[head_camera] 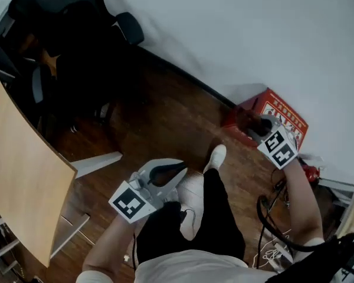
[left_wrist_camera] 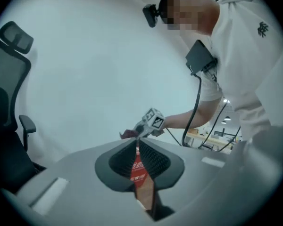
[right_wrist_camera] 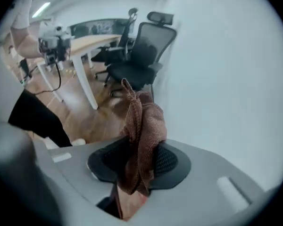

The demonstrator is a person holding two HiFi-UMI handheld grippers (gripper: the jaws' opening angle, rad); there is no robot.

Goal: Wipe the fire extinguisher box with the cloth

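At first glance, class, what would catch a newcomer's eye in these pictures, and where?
The red fire extinguisher box sits on the wood floor against the white wall, at the head view's right. The right claw, shut on a brown cloth, is right by it; the left claw hangs shut and empty nearer the person.

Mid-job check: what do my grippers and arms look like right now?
The left gripper and right gripper are light grey shells with black ribbed pads. Each carries a white cube printed with black square markers. The person wears a white short-sleeved shirt and black trousers; a black cable hangs beside the right arm.
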